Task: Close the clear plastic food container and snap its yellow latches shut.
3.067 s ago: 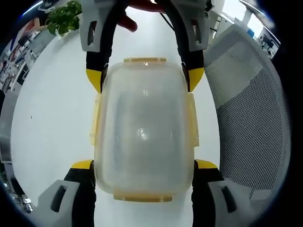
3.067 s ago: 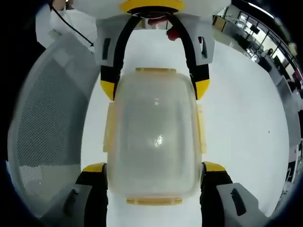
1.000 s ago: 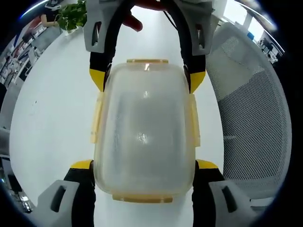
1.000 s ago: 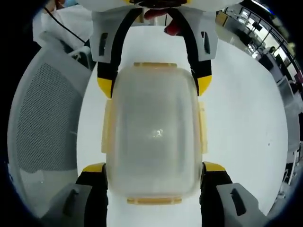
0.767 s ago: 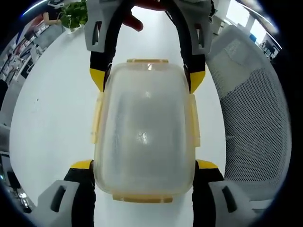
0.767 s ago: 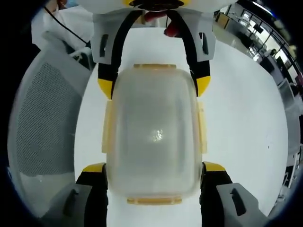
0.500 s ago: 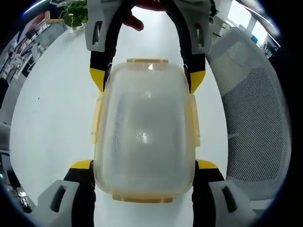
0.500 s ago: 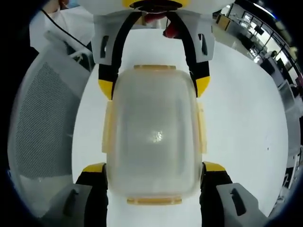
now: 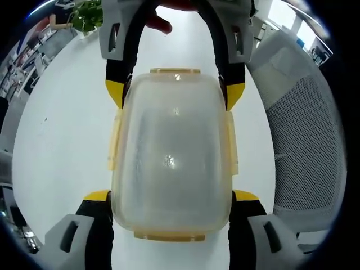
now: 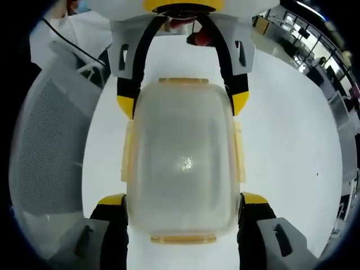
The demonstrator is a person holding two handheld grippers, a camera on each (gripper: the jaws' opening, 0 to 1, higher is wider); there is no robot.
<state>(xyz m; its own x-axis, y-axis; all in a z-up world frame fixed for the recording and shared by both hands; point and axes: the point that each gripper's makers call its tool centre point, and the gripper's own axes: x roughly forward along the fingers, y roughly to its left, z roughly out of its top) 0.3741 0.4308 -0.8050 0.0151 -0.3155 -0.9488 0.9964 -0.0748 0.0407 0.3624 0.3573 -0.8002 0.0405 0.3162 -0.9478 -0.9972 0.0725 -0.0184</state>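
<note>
A clear plastic food container (image 9: 171, 160) with its lid on fills the middle of the left gripper view, and it also shows in the right gripper view (image 10: 183, 163). Yellow latches (image 9: 115, 140) lie along its long sides and both ends; I cannot tell whether they are snapped. My left gripper (image 9: 171, 197) clasps the near end between its yellow-tipped jaws. My right gripper (image 9: 174, 93) clasps the far end from the opposite side. In the right gripper view, the right gripper (image 10: 183, 199) holds the near end and the left gripper (image 10: 183, 104) the far one.
A white table (image 9: 62, 140) lies under the container. A grey mesh chair (image 9: 306, 140) stands beside it, at the left in the right gripper view (image 10: 45, 152). A potted plant (image 9: 84, 14) sits at the table's far side. A person's hand (image 9: 160, 23) holds the right gripper.
Both grippers keep the same hold on the container. The table and chair have shifted a little in both views, so the hands have moved slightly.
</note>
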